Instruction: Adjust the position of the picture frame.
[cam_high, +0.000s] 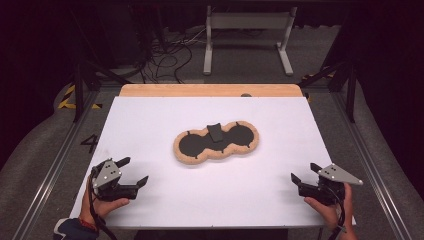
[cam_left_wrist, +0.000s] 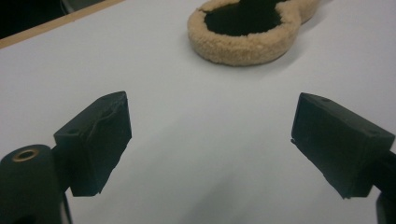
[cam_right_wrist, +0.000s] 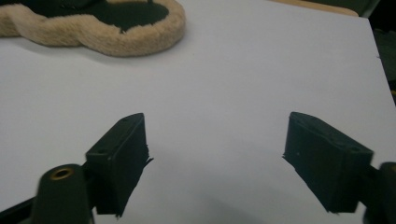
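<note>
Tan fleece-rimmed, black-lined double-lobed eye mask (cam_high: 216, 140) is lying well ahead, between the left gripper (cam_high: 135, 171) and right gripper (cam_high: 304, 172), both gaping wide, gripping nothing.

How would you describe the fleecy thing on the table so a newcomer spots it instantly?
Start at the white table top and look to its middle, between and beyond the two open grippers. There lies a flat, two-lobed pad, shaped like joined rings. Its tan fleecy rim around black insides, with a small black tab at the waist, marks it out.

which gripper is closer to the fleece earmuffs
Left, narrowly. The left gripper sits open near the table's front-left, nearer the earmuffs at centre; the right gripper, also open, waits front-right, slightly farther off.
</note>
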